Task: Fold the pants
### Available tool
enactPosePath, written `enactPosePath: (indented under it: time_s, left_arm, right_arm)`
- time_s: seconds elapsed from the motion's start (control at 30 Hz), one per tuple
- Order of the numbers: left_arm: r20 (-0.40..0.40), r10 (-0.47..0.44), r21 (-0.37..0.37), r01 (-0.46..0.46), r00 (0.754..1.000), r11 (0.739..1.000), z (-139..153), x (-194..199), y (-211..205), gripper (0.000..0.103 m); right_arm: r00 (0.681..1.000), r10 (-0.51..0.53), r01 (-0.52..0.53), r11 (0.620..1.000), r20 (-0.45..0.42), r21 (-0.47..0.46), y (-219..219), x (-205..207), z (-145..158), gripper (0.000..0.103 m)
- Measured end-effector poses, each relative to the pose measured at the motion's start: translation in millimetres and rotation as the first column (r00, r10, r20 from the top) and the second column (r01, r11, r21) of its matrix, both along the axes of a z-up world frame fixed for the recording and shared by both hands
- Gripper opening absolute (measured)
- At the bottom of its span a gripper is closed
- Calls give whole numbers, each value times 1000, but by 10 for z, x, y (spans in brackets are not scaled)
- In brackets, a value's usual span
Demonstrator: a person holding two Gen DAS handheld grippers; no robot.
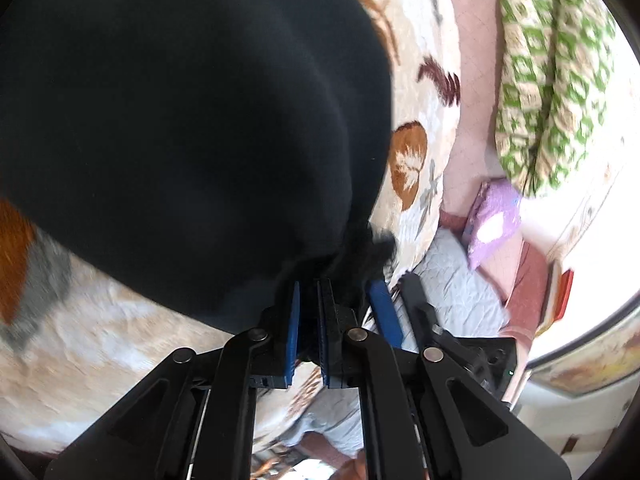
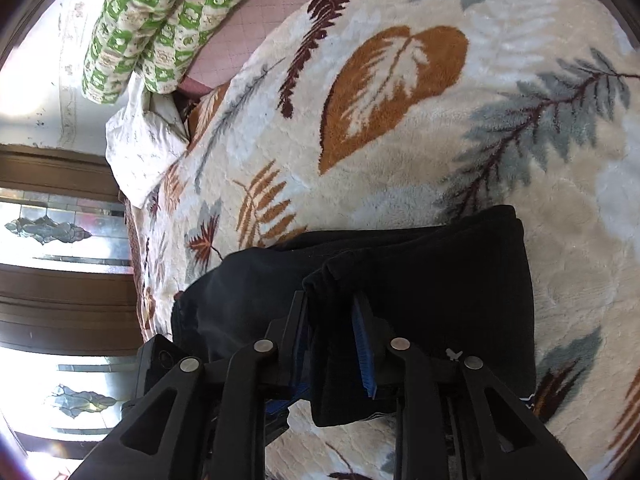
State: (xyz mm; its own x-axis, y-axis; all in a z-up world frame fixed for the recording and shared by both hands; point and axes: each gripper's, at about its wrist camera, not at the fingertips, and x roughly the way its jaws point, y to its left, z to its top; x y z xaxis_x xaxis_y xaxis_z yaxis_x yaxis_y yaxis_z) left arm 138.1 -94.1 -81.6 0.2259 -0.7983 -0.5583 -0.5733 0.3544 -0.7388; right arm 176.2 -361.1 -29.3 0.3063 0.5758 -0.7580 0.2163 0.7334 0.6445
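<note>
The black pants (image 1: 180,128) fill most of the left wrist view, hanging lifted over the cream leaf-patterned blanket (image 1: 420,92). My left gripper (image 1: 308,292) is shut on a bunched edge of the pants. Beside it the other gripper's blue pad (image 1: 384,308) shows. In the right wrist view the pants (image 2: 440,264) lie partly folded on the blanket (image 2: 400,120). My right gripper (image 2: 330,308) is shut on a thick fold of the pants, its blue pads (image 2: 364,344) pressed against the cloth.
A green-and-white patterned quilt (image 2: 160,20) and a white pillow (image 2: 140,140) lie at the bed's far end. A purple packet (image 1: 492,220) sits on a pink sheet. Wooden window frames with patterned glass (image 2: 52,232) stand beside the bed.
</note>
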Motion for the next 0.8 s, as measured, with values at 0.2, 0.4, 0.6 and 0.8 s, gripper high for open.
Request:
enactPosePath:
  time_s: [0.2,0.4,0.6,0.8]
  left_arm:
    - [102,-282,115,270,954,956,290,271,-270,9]
    - [145,-446,237,407,883,882,560,454,-540,31]
    - [98,-544,362,480,833,799,595,616,-667,45]
    - [45,-620,394,557,783,731,458,852,-848,46]
  right_arm:
    - [991,-107,101,992,86,72,-213,-394,211,47]
    - [970,-238,223,948,42,229,-446,-1032,-64,51]
    - [933,-358,345,857,-39,383,-403,-1152,-484,51]
    - [893,-440,431,780,-92,453,-240,-1115,-739,51]
